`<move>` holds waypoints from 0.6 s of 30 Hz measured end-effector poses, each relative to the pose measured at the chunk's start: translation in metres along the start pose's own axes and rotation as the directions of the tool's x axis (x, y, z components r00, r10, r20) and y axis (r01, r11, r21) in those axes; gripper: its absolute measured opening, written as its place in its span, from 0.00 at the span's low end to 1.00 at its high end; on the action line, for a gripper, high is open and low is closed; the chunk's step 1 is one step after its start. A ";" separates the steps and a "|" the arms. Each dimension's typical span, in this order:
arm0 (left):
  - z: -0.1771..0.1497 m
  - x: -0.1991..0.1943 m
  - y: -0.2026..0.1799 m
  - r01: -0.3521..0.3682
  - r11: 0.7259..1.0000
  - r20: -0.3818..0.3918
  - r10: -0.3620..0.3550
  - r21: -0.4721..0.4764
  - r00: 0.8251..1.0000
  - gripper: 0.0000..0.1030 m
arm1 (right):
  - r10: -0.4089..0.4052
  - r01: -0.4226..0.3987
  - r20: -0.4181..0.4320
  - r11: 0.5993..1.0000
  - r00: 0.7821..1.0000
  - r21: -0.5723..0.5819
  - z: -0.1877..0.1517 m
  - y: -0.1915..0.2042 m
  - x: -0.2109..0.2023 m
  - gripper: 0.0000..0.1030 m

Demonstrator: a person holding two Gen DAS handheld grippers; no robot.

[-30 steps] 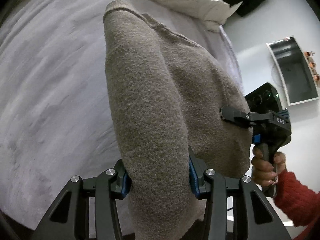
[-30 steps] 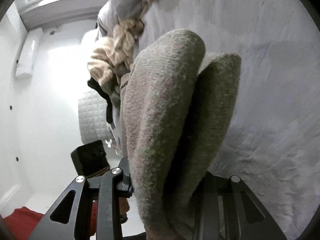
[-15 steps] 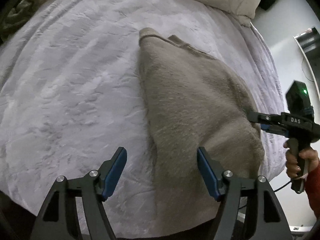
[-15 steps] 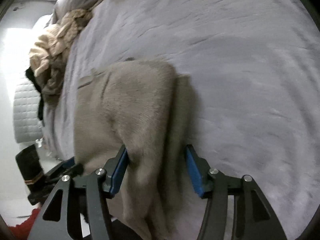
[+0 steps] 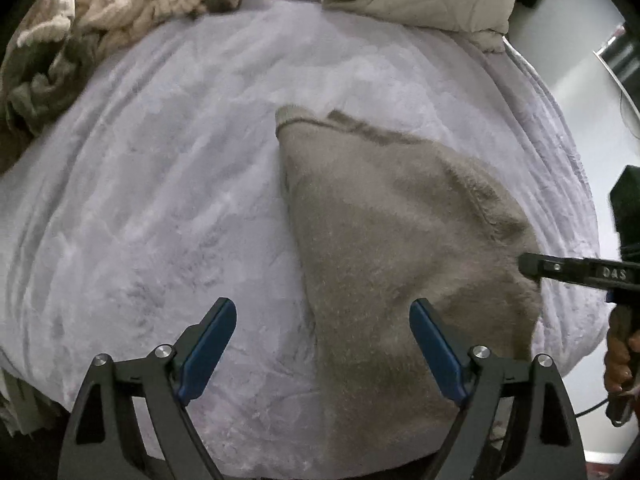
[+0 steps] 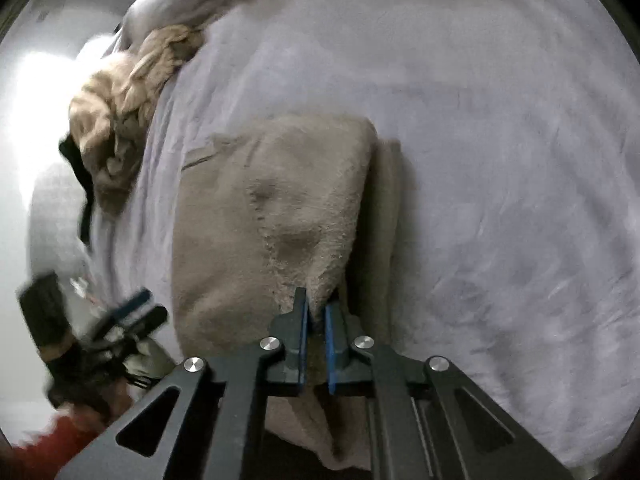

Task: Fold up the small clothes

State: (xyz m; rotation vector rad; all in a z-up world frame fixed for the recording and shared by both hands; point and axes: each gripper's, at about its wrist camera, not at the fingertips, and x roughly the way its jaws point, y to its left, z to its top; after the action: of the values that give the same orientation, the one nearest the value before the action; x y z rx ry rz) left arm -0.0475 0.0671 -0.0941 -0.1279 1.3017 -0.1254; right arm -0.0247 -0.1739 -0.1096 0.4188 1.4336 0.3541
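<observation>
A taupe sweater was laid folded on the bed, near its front edge.

The left gripper was held with its fingers wide apart, nothing between them, above the sweater's near left portion. The right gripper was seen nearly closed, its blue pads pinched on a ridge of the knit at the near edge. One lengthwise fold appeared done, with a lower layer showing along one side; a further crosswise fold was judged to remain. Unfolded clothes were heaped at the far left corner of the grey bedspread.
</observation>
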 end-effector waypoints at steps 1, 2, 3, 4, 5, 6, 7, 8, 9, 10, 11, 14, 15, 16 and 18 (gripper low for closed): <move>-0.001 0.002 -0.001 -0.002 1.000 -0.002 0.002 -0.001 1.000 0.87 | -0.031 0.031 -0.004 0.999 1.000 -0.037 -0.002 0.001 -0.001 0.07; -0.002 0.008 -0.004 -0.010 1.000 -0.014 0.010 0.003 1.000 0.87 | -0.058 0.057 -0.017 0.997 0.998 -0.054 -0.002 0.000 0.005 0.07; -0.004 0.016 -0.008 -0.026 1.000 -0.031 0.026 0.018 0.999 0.87 | -0.084 0.082 -0.039 0.995 0.996 -0.057 -0.005 -0.008 0.013 0.07; -0.009 0.027 -0.012 -0.044 0.998 -0.046 0.045 0.038 0.998 0.93 | -0.106 0.103 -0.066 0.993 0.992 -0.050 -0.007 -0.015 0.026 0.07; -0.013 0.036 -0.014 -0.063 0.997 -0.063 0.065 0.044 0.996 0.98 | -0.116 0.114 -0.091 0.993 0.989 -0.033 -0.009 -0.024 0.037 0.08; -0.015 0.039 -0.015 -0.074 0.996 -0.073 0.077 0.042 0.994 0.99 | -0.103 0.103 -0.093 0.995 0.990 -0.003 -0.010 -0.030 0.039 0.11; -0.016 0.039 -0.013 -0.074 0.997 -0.080 0.076 0.031 0.994 0.99 | -0.078 0.082 -0.080 0.996 0.994 0.042 -0.011 -0.035 0.035 0.11; -0.017 0.035 -0.011 -0.068 0.998 -0.076 0.069 0.015 0.995 0.99 | -0.053 0.058 -0.069 0.995 0.996 0.082 -0.012 -0.039 0.026 0.12; -0.018 0.029 -0.008 -0.063 0.998 -0.067 0.063 0.005 0.996 0.99 | -0.045 0.051 -0.059 0.994 0.997 0.097 -0.015 -0.040 0.016 0.12; -0.018 0.024 -0.006 -0.066 0.998 -0.062 0.067 0.007 0.996 0.99 | -0.055 0.060 -0.053 0.994 0.997 0.094 -0.018 -0.039 0.007 0.12; -0.019 0.020 -0.003 -0.071 0.997 -0.058 0.072 0.013 0.996 0.99 | -0.065 0.069 -0.051 0.994 0.997 0.086 -0.021 -0.037 0.001 0.12; -0.025 0.011 0.004 -0.079 0.996 -0.054 0.081 0.034 0.995 0.99 | -0.016 0.018 -0.030 0.999 0.999 0.049 -0.033 -0.025 -0.020 0.12; -0.027 0.011 0.005 -0.077 0.996 -0.062 0.080 0.039 0.995 0.99 | 0.014 -0.014 -0.032 0.999 0.999 0.029 -0.038 -0.018 -0.024 0.12; -0.031 0.012 0.005 -0.078 0.996 -0.070 0.081 0.047 0.994 0.99 | 0.047 -0.047 -0.047 0.999 0.998 -0.003 -0.046 -0.007 -0.024 0.12; -0.038 0.017 0.003 -0.080 0.994 -0.087 0.085 0.069 0.993 0.99 | 0.071 -0.076 -0.088 0.996 0.994 -0.049 -0.059 0.006 -0.013 0.12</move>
State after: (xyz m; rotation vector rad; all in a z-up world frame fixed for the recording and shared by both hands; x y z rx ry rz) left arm -0.0798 0.0663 -0.1205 -0.0123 1.3893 -0.1042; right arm -0.0848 -0.1711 -0.1010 0.4187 1.4925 0.4731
